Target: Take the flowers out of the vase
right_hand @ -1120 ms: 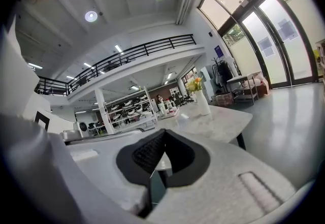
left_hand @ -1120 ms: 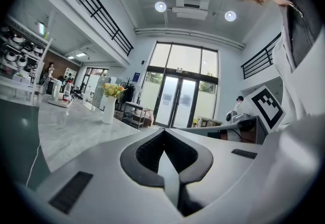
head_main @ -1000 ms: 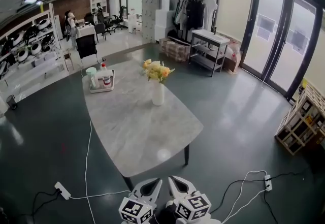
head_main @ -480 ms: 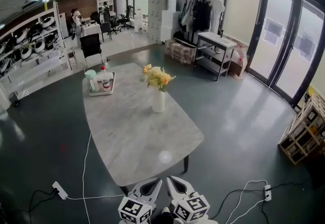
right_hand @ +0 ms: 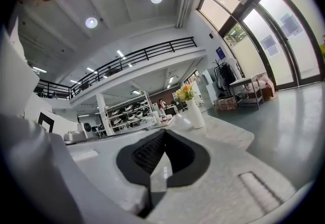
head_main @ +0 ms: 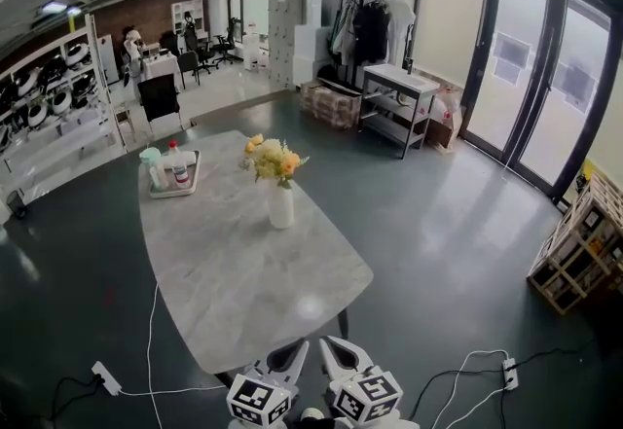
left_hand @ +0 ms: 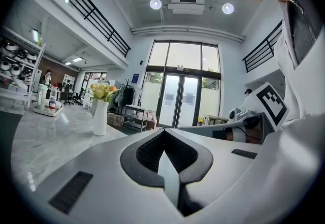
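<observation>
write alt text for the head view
A white vase of yellow flowers stands on a grey marble table in a large room, with a tray of bottles behind it. The left tool and right tool, both shut, show at the bottom edge.

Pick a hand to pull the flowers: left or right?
Left, narrowly: the vase stands straight ahead of the left tongs, the right tongs sit off to its side. Both are shut, empty and far off.

Flowers (head_main: 275, 160) in vase (head_main: 281, 206) on table (head_main: 234, 271); tray (head_main: 190, 190) holding bottles (head_main: 176, 167) at far-left corner, behind vase.
</observation>
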The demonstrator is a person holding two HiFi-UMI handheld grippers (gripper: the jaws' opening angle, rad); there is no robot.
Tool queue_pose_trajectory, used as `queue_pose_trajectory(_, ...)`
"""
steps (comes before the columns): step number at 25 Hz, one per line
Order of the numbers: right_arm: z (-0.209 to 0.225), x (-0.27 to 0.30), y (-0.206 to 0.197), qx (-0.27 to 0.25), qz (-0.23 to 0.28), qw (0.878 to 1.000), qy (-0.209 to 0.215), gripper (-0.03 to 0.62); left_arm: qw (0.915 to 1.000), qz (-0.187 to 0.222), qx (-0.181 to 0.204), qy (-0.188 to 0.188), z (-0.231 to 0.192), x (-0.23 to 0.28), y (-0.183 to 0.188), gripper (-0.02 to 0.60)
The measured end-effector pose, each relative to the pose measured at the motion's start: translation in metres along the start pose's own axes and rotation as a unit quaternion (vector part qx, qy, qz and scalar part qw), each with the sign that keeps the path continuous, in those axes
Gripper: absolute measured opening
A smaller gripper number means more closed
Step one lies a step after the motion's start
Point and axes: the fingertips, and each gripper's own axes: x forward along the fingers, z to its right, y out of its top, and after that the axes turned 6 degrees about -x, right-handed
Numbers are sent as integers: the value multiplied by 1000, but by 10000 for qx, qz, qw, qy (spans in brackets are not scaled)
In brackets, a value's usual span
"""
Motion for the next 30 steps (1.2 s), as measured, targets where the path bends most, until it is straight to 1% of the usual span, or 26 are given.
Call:
queue_pose_trajectory(2, 12, -1, 7, 36, 43, 10000, -22, 0, 10000, -19, 56, -3, 3, 12, 5, 2)
queue_pose_trajectory(5, 22, -4, 14, 76, 35, 10000, -17, 0, 10000, -55, 38, 64, 3, 22, 9, 2)
queue_pose_trajectory(10, 36, -2, 13, 128, 92, 9999, -33, 0, 9999, -134, 8, 80, 1, 33, 3, 2)
queue_pose_trajectory(17, 45, -2, 13, 42, 143, 9999, -37, 0, 9997, -222, 77, 21, 7, 45, -3, 2)
queue_pose_trajectory(21, 50, -1, 18, -127, 228, 9996, -103, -1, 9996, -250, 124, -14, 8, 53, -4, 2)
queue_pose_trajectory(26, 65, 19, 21, -50, 218, 9997, -96, 0, 9995, -274, 117, -37, -5, 72, 1, 2)
queue_pose_trajectory(30, 86, 36, 20, -28, 179, 9998, -115, -1, 9995, -275, 99, -106, -18, 97, 1, 2)
